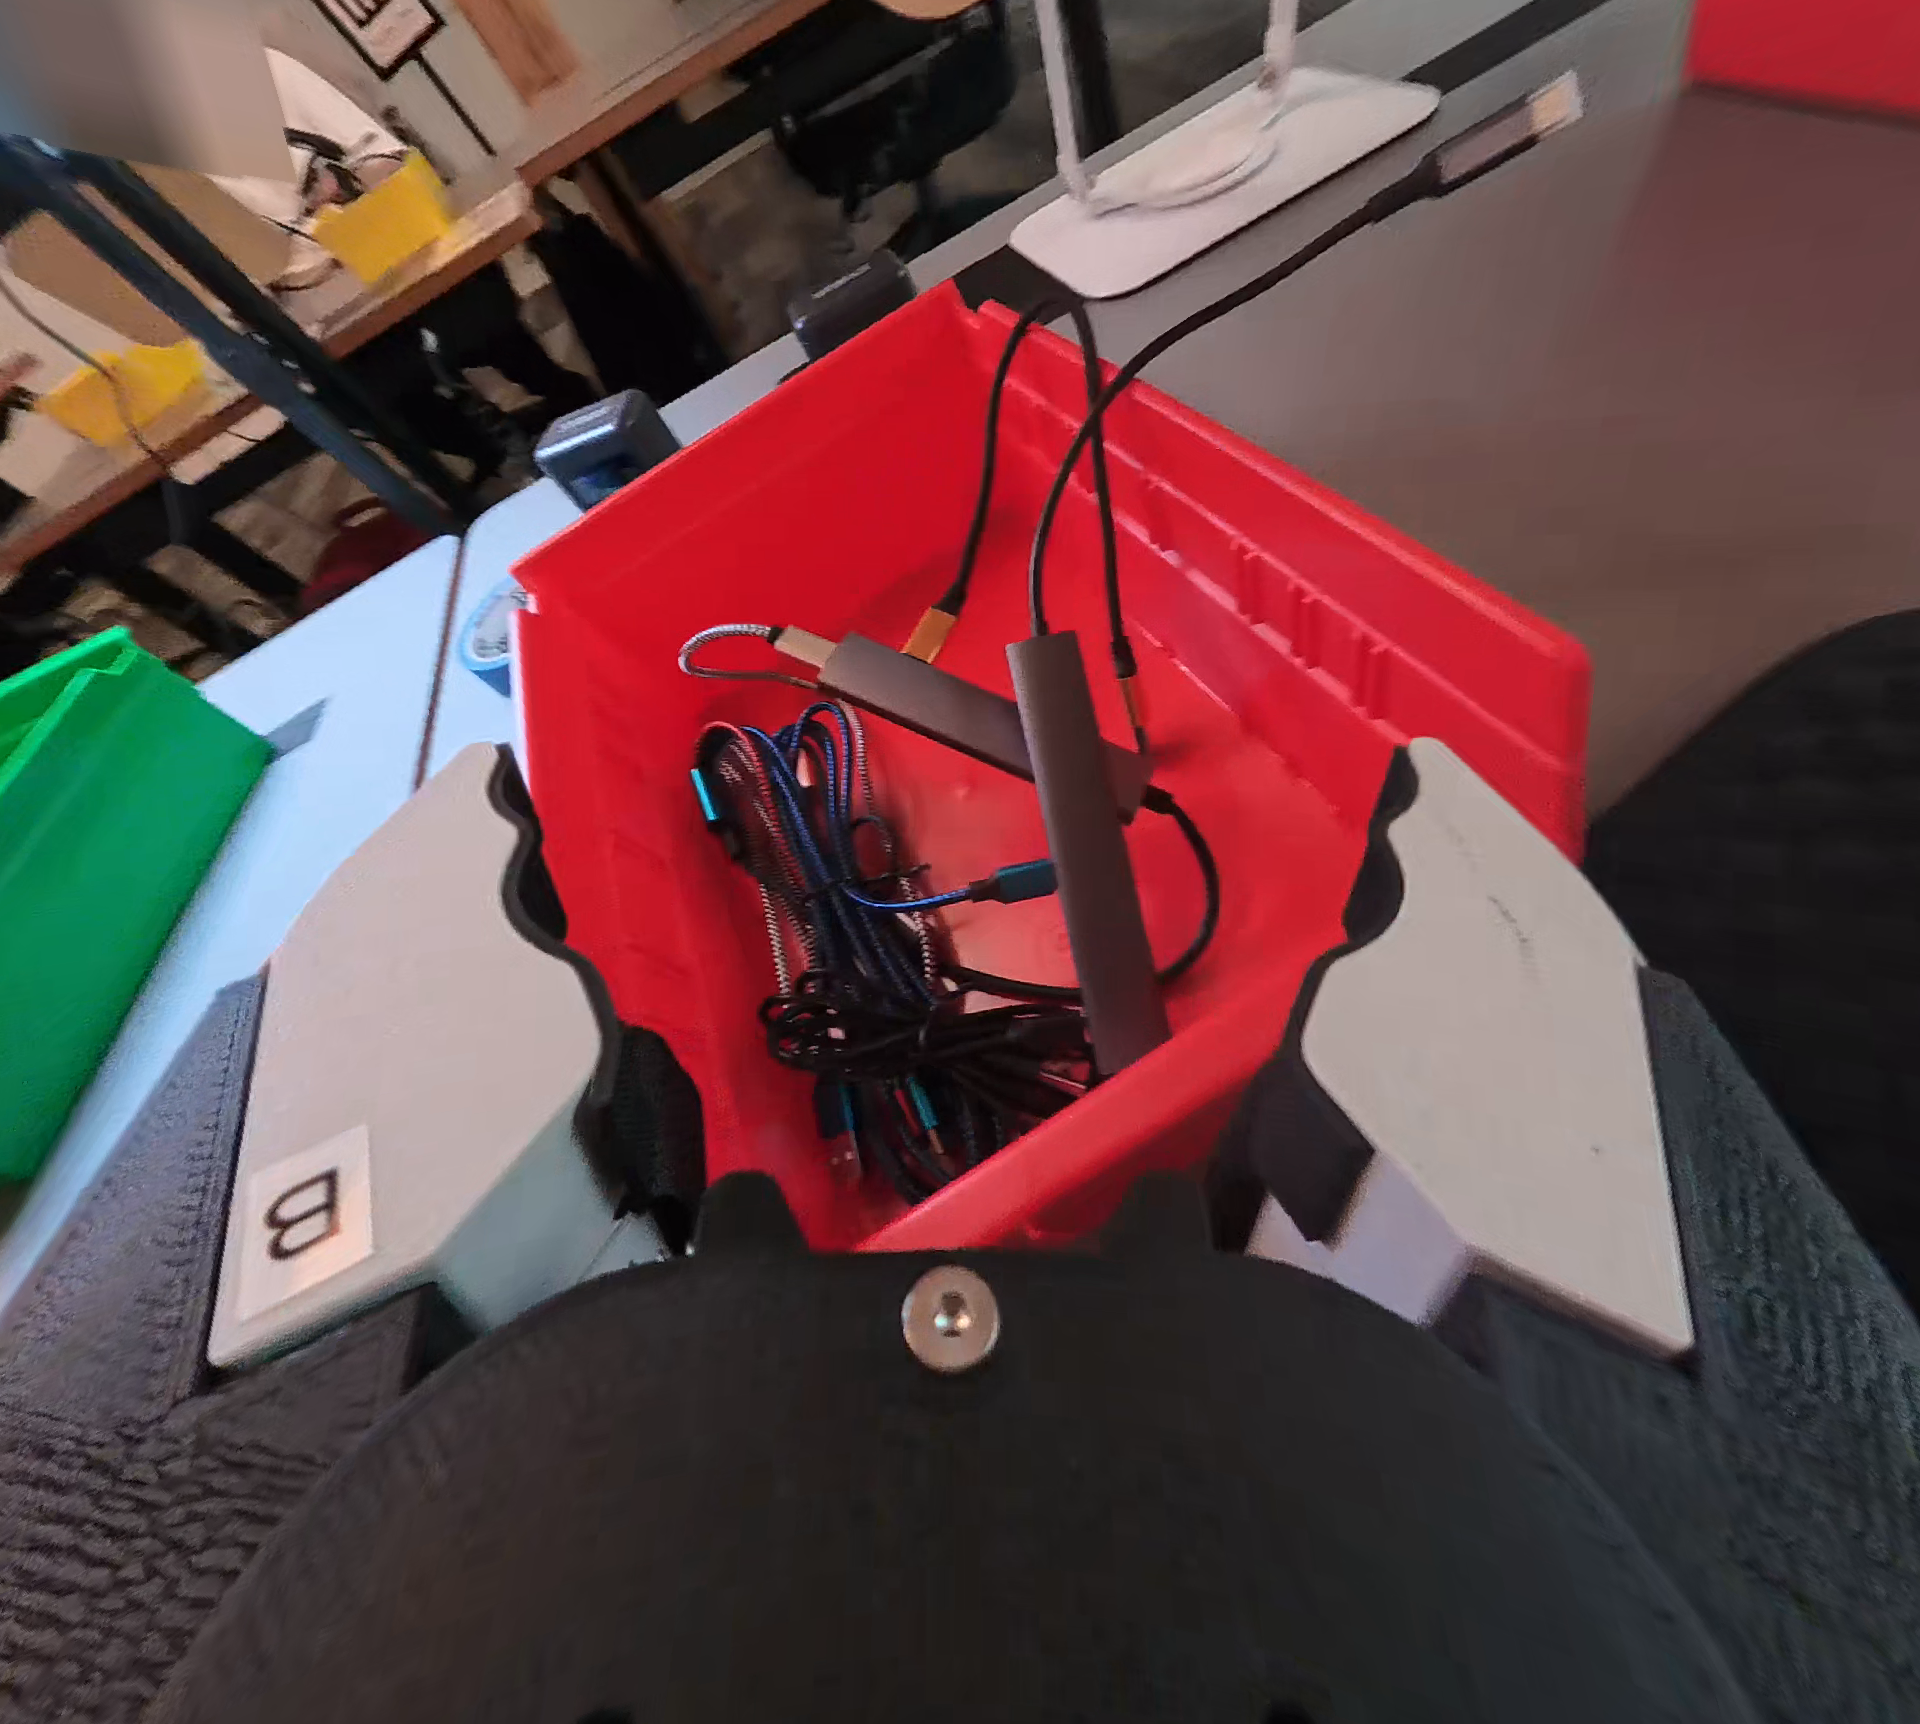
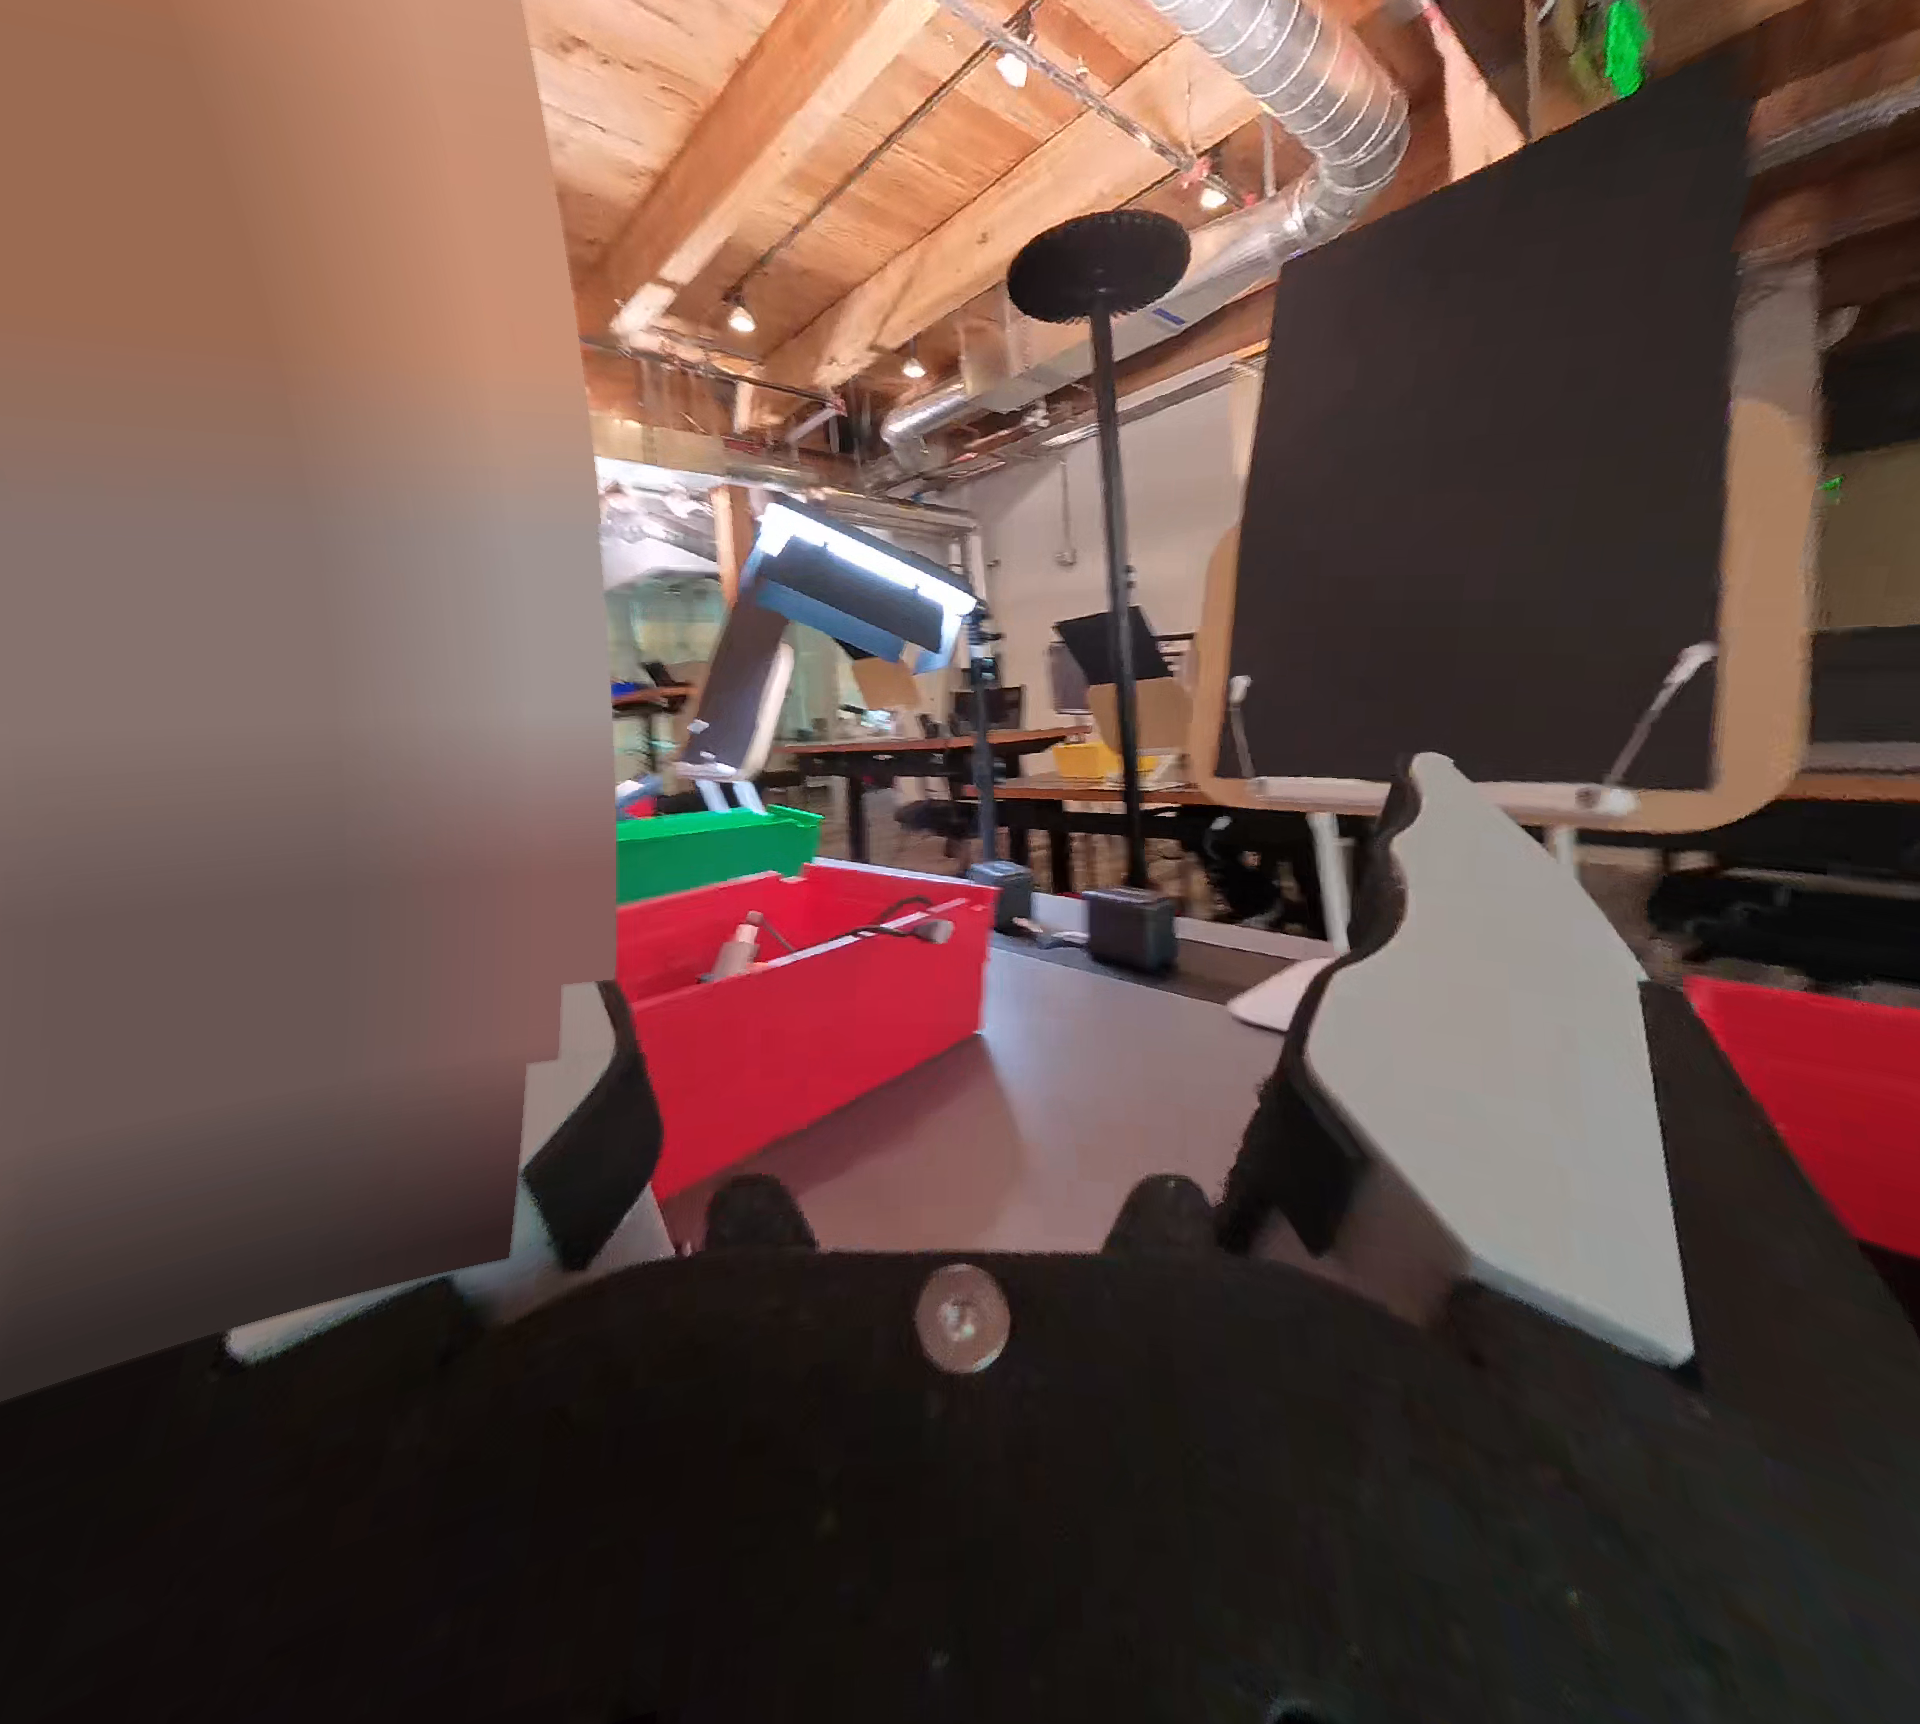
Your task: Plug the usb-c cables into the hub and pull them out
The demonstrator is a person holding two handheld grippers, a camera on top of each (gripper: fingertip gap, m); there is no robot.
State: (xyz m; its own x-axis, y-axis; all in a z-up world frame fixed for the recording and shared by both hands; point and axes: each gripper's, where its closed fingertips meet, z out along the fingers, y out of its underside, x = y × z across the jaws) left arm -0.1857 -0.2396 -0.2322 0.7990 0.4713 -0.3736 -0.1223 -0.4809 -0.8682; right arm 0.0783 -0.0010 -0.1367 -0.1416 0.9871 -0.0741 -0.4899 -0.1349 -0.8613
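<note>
Hubs and cables lie together in the red bin [image 1: 727,594] on the grey table [image 1: 1558,448]. Two grey bar hubs are crossed there: the near hub [image 1: 1086,843] leans on the front wall over the far hub [image 1: 935,708]. The blue braided cable [image 1: 810,822] is coiled beside them. The left gripper [image 1: 956,853] hovers above the bin, jaws spread and empty. The right gripper [image 2: 987,999] points across the table, also spread. In my judgement, lift the near hub first by its midsection, clear of the plugged leads.
</note>
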